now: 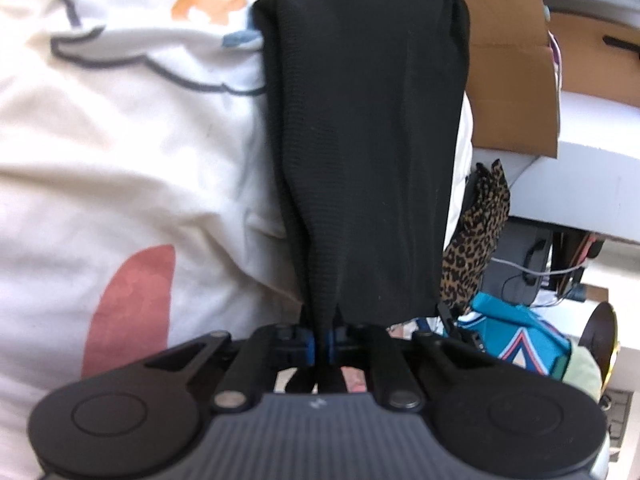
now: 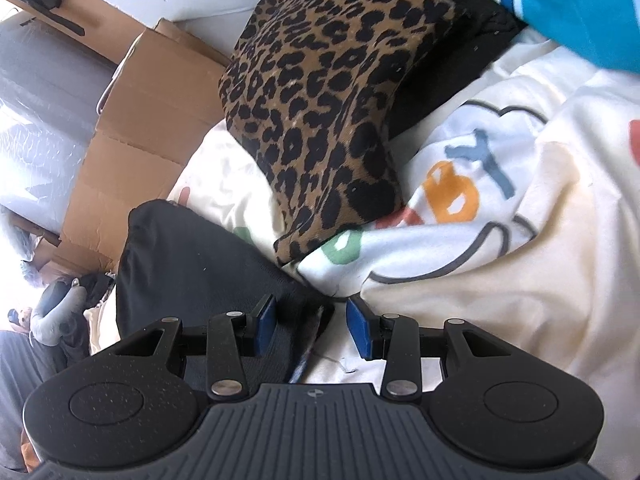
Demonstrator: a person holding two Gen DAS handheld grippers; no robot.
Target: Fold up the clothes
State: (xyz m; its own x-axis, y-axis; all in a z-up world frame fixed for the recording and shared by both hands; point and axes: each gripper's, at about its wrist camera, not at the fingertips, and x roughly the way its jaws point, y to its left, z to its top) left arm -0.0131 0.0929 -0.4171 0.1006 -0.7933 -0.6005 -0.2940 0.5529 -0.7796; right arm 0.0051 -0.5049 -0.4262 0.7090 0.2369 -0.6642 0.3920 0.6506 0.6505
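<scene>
Black garment clenched in left gripper, hanging toward 12; right gripper released—pinch the corner at 6, lift evenly.

Left gripper fingers pinched together, right gripper fingers apart

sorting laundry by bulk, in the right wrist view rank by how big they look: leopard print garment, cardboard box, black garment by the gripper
1. leopard print garment
2 and 3. cardboard box and black garment look alike in area; the garment lies nearer the camera and is partly hidden, so unranked.
</scene>
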